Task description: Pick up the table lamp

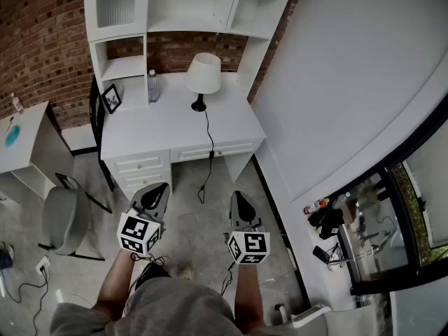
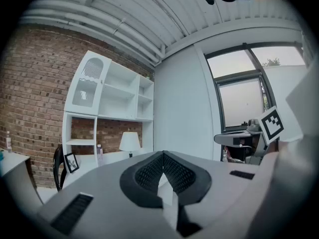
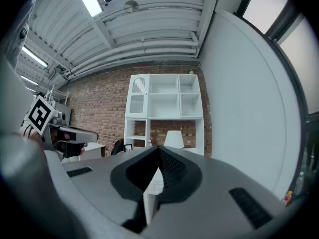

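The table lamp (image 1: 203, 74), with a white shade and a small black base, stands upright at the back of the white desk (image 1: 168, 128). Its black cord (image 1: 208, 152) runs over the desk front down to the floor. It also shows far ahead as the lamp (image 2: 129, 142) in the left gripper view and the lamp (image 3: 173, 139) in the right gripper view. My left gripper (image 1: 155, 196) (image 2: 163, 156) and right gripper (image 1: 240, 205) (image 3: 159, 153) hover side by side over the floor, well short of the desk. Both are shut with nothing in them.
A clear bottle (image 1: 152, 86) and a framed picture (image 1: 111, 98) stand left of the lamp under the white hutch (image 1: 175, 12). A black chair (image 1: 94, 110) stands at the desk's left, a grey chair (image 1: 61, 219) nearer me. A white wall (image 1: 336, 82) runs along the right.
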A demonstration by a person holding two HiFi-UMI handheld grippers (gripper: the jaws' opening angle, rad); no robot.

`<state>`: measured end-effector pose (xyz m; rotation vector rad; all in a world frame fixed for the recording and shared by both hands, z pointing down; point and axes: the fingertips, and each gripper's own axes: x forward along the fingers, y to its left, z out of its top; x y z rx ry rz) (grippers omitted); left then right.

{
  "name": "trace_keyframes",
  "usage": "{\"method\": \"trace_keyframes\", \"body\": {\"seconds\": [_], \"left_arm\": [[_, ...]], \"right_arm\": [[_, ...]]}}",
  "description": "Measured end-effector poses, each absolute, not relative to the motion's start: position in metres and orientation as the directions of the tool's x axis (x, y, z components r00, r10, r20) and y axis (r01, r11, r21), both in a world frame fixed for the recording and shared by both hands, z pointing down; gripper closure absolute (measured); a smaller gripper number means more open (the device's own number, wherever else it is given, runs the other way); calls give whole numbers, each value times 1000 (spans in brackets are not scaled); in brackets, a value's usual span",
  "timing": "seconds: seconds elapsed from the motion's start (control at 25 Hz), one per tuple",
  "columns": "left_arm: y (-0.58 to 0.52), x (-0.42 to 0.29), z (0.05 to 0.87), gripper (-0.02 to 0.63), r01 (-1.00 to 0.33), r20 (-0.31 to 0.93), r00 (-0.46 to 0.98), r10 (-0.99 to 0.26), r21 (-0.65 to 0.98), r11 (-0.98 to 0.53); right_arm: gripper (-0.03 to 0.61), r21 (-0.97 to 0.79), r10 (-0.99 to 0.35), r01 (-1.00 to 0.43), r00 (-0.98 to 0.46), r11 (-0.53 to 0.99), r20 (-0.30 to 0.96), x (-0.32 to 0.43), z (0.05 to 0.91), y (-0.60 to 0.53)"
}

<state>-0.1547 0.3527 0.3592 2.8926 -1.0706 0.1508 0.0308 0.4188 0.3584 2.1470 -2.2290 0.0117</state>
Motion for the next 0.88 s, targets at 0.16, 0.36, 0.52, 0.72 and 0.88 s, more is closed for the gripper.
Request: {"method": "trace_keyframes", "body": {"seconds": [0.16,0.36,0.52,0.72,0.88], "left_arm": [[354,-155,357,611,-651,111,755,-646,17,-759],[355,-155,356,611,-649,113,757,-644,14,-760],[356,-154,357,611,-653,112,754,-647,17,-757],[355,-143,356,611,-651,107,756,-646,12,-759],[350,-134,361,611,-650,113,757,-644,18,-760]], "right_arm": [[557,21,-998,-999,-48,49,39,28,356,420],[555,-6,-999,-999,-44,44,30,30,354,420],[555,-8,-998,-999,-48,48,33,32,353,423],[555,-15,-998,-998,-58,57,41,41,356,423],[557,-17,-997,-998,-66,65,42,47,358,417]]}}
